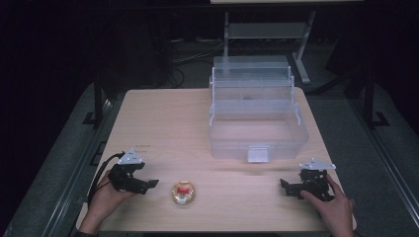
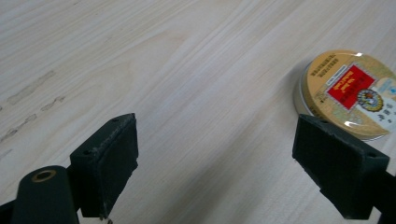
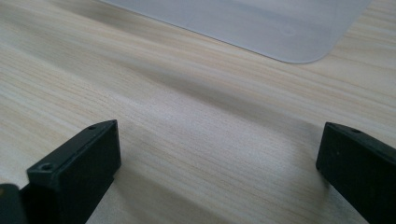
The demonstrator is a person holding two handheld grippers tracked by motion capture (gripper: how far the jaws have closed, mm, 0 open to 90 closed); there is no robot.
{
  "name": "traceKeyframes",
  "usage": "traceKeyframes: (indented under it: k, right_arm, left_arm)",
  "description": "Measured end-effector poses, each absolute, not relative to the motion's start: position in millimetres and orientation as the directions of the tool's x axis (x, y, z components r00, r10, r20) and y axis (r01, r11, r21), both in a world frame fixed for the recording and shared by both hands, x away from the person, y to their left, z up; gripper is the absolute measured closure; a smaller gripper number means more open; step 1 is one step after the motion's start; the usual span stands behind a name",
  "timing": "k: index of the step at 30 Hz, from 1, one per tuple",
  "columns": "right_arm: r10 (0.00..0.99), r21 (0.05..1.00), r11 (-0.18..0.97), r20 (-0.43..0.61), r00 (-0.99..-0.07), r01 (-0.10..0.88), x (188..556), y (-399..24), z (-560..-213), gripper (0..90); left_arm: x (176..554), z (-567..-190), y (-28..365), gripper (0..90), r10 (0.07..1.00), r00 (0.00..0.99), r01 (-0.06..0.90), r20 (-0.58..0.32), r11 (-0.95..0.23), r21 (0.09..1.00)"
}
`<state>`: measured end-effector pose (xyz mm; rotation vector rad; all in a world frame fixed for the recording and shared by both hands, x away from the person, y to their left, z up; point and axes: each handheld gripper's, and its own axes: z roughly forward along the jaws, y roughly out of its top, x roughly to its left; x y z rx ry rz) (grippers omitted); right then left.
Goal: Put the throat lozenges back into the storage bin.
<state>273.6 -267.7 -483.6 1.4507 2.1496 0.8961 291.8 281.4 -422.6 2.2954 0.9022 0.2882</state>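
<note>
One round gold tin with a red label lies on the pale wooden table, just beyond the left gripper's wide-open jaws, partly behind one jaw; right gripper likewise gapes empty.

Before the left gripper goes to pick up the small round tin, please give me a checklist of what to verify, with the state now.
1. Left gripper open: ok.
2. Small round gold tin with red label free, nothing touching it: ok.
3. Tin centred between the jaws: not ok, it lies toward one jaw.
4. Wooden table bare around the tin: ok.
5. Clear plastic box open: ok.
6. Right gripper open, away from the tin: ok.
</note>
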Motion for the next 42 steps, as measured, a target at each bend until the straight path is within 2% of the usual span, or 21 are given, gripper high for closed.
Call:
traceKeyframes:
  k: [20,42]
  right_arm:
    - [0.923,0.697,0.258,0.028,-0.385,0.669,273.5,-267.8,-483.6,0.0]
    - [0.923,0.697,0.258,0.028,-0.385,0.669,273.5,-267.8,-483.6,0.0]
  left_arm:
    - [294.8,-407.4,259.6,14.1,0.637,0.770,0.513,-0.031,-0.589,0.625]
    - [297.3,-407.7,228.2,14.4,0.584,0.811,0.483,-0.036,-0.635,0.603]
